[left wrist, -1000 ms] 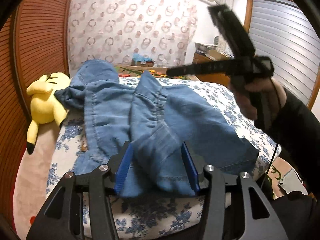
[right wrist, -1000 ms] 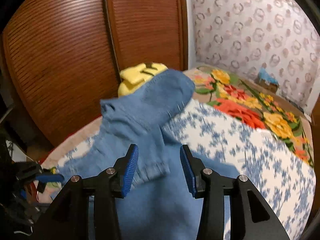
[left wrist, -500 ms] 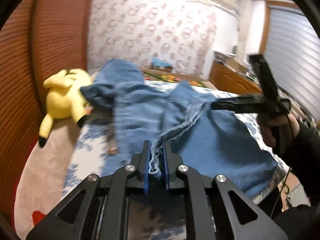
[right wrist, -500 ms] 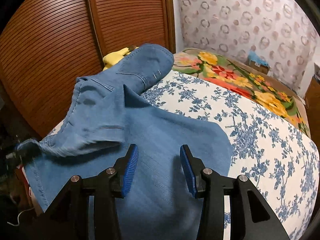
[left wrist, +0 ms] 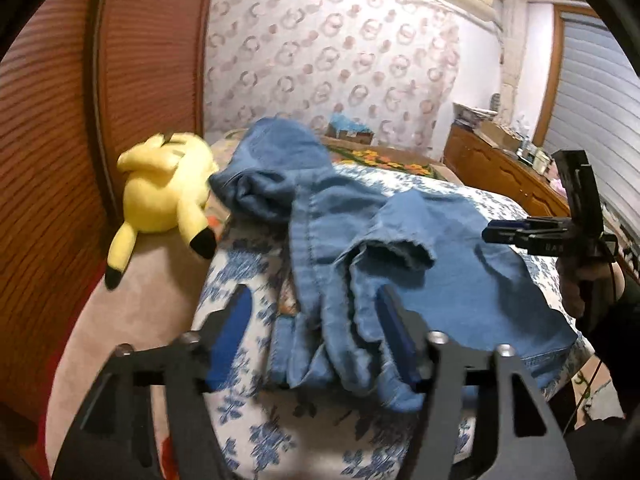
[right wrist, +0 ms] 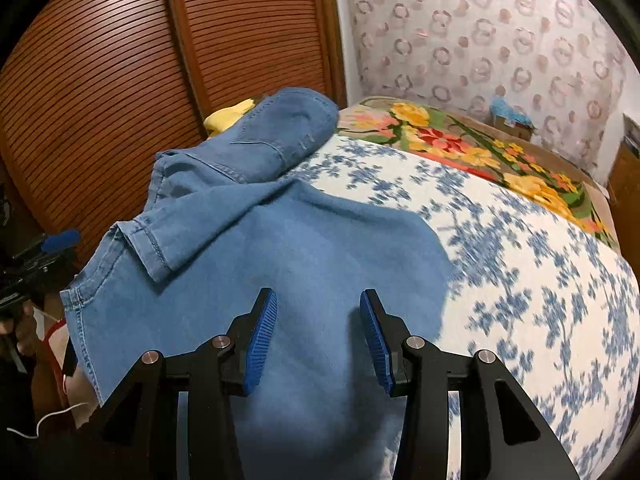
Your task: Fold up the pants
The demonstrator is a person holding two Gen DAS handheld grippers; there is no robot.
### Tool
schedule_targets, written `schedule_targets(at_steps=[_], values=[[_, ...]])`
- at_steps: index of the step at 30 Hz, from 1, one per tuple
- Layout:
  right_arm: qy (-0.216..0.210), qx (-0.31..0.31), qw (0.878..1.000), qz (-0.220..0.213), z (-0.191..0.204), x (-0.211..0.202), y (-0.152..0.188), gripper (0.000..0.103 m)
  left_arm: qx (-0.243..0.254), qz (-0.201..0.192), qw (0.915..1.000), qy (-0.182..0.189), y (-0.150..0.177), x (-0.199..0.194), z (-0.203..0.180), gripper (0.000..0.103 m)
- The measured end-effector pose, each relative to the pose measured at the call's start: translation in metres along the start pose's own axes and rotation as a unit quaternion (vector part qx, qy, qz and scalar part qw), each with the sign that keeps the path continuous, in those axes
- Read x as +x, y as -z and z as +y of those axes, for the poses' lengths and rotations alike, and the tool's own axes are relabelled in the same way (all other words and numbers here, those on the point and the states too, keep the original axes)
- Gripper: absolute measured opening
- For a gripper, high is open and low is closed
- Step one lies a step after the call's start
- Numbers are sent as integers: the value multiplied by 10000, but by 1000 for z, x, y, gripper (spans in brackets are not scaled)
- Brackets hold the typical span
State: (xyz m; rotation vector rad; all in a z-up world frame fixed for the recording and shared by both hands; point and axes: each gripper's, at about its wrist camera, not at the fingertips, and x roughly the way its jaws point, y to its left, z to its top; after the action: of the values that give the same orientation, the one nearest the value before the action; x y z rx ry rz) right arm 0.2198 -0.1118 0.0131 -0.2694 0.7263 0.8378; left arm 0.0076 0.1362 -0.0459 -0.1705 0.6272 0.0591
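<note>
Plush toy [left wrist: 160, 192] unobstructed from left wrist

We see our left gripper [left wrist: 316, 336] low in the view, its jaws opening, blue pads apart with a crumpled hem of the blue pants [left wrist: 420, 264] lying between them, unpressed. The pants sprawl in loose folds over the floral bedspread [left wrist: 256, 432]. A yellow plush toy [left wrist: 164, 200] lies beside them, near the brown slatted door [left wrist: 52, 140]. At the right edge our right gripper [left wrist: 490, 234] hovers above the denim, held by a hand [left wrist: 580, 284] (its jaws seen edge-on, so their gap is unclear).
</note>
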Motion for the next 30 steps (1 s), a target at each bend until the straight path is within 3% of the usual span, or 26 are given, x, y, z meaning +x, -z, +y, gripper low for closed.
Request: schedule_targets(at_steps=[5, 8, 16, 24, 27, 30], values=[[429, 111, 9990, -2, -15, -8, 17, 46, 415, 28, 9990, 169, -17, 12, -30, 70], [591, 370, 9975, 63, -31, -9, 28, 53, 658, 98, 9974, 288, -25, 22, -48, 70], [414, 635, 9971, 37, -34, -25, 48, 56, 1055, 333, 9928, 458, -33, 52, -81, 70], [284, 739, 9969, 27, -35, -31, 64, 58, 1619, 879, 9828, -89, -31, 100, -87, 70], [260, 723, 9970, 34, -34, -32, 67, 58, 1716, 866, 9802, -471, -34, 106, -81, 70], [221, 717, 9972, 48, -32, -32, 67, 58, 1489, 696, 9831, -800, -45, 101, -62, 70]])
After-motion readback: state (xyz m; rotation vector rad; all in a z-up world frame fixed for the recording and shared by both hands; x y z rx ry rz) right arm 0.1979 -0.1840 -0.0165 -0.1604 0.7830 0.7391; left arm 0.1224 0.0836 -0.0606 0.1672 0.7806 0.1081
